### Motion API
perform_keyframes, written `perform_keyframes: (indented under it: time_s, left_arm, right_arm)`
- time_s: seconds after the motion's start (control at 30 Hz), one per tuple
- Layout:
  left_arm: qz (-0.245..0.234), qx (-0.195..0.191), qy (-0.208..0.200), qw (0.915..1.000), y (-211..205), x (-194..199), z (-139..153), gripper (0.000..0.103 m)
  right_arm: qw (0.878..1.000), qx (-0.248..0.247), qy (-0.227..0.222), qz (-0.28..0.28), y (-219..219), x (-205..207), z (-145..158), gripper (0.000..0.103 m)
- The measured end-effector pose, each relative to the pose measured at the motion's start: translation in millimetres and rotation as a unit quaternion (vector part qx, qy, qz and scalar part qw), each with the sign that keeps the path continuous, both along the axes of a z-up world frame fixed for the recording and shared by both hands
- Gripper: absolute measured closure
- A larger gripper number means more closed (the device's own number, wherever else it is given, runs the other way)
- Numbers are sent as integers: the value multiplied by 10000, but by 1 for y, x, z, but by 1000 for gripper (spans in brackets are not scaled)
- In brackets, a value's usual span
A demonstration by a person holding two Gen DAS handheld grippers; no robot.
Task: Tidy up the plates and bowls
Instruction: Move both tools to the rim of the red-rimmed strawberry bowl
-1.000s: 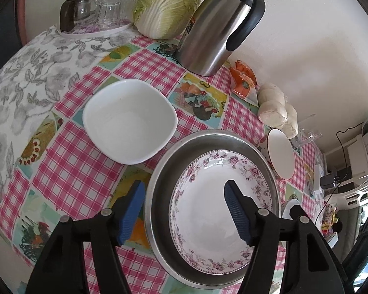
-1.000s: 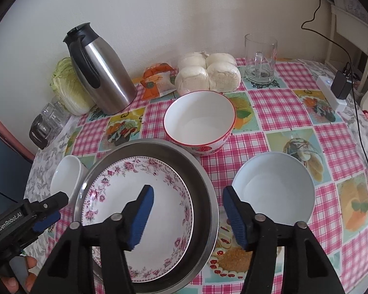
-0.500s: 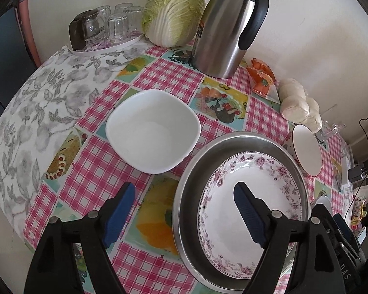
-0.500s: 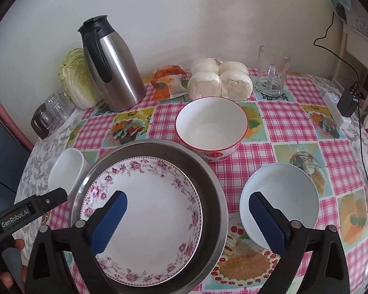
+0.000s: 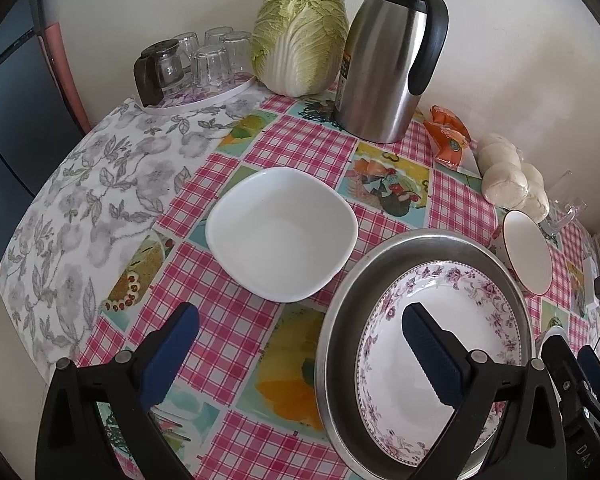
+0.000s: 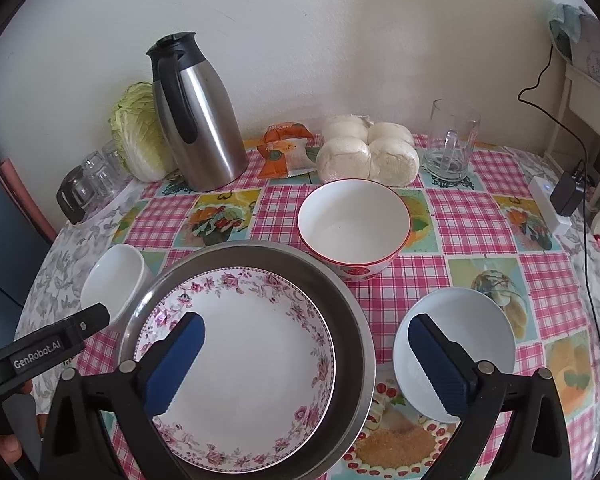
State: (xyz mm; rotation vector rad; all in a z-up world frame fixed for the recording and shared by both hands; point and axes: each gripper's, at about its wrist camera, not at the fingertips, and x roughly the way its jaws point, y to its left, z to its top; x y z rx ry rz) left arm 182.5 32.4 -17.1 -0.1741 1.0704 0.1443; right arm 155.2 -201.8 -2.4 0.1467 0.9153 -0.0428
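Left wrist view: left hand-held gripper (image 5: 296, 354) has its jaws opening, nearly full spread, nothing between the pads; they hang over the worktop (image 5: 236, 320). Floral plate (image 5: 452, 392) sits inside the steel basin (image 5: 340, 320), at 4 o'clock from frame centre. That is the one nesting done so far, as I read it. Square white bowl (image 5: 282, 234) stands alone at centre, just beside the basin rim at its 10 o'clock, not touching as far as I can tell. Red-rimmed bowl (image 5: 528, 258) is at 3 o'clock, seen edge-on, close to the basin's far rim. Thermos jug (image 5: 392, 60) and napa cabbage (image 5: 300, 40) at 12 o'clock, glasses on a tray (image 5: 204, 60) at 11. All bystanders.

Right wrist view: right hand-held gripper (image 6: 306, 362) is spread wide, empty; one pad over the floral plate, the other over the round white bowl (image 6: 460, 340). Round white bowl sits at 4 o'clock, just beside the basin, separate. Red-rimmed bowl at 12–1 o'clock, contact with the basin's far rim unclear. Square white bowl partly visible at 9 o'clock. Steamed buns (image 6: 364, 152) and glass mug (image 6: 452, 140) at the back.

Status: early. Plate in the basin; three bowls loose. Left to do: gather or stack the bowls.
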Motion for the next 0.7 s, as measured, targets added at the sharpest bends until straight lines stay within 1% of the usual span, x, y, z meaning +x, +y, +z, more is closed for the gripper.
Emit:
perform_keyframes:
  time_s: [0.2, 0.3, 0.43, 0.53, 0.6, 0.7]
  left_arm:
    - [57, 4, -113, 9999, 1, 3, 3, 2]
    - [24, -15, -169, 9999, -2, 6, 5, 2]
    - [-26, -84, -340, 9994, -6, 9, 10, 2]
    - [-60, 53, -557, 9984, -10, 10, 14, 2]
    - [-40, 144, -693, 9975, -12, 11, 14, 2]
    - [-25, 124, -739, 9972, -12, 16, 11, 2]
  right_arm:
    - [9995, 104, -271, 112, -1, 0, 7, 0]
    - [9987, 153, -481, -29, -13, -3, 14, 0]
    - [9967, 318, -697, -285, -35, -5, 20, 0]
    - [9945, 361, -883, -426, -49, -6, 24, 0]
    - [9939, 364, -934, -452, -55, -5, 26, 0]
    - [9937, 323, -938, -520, -61, -2, 24, 0]
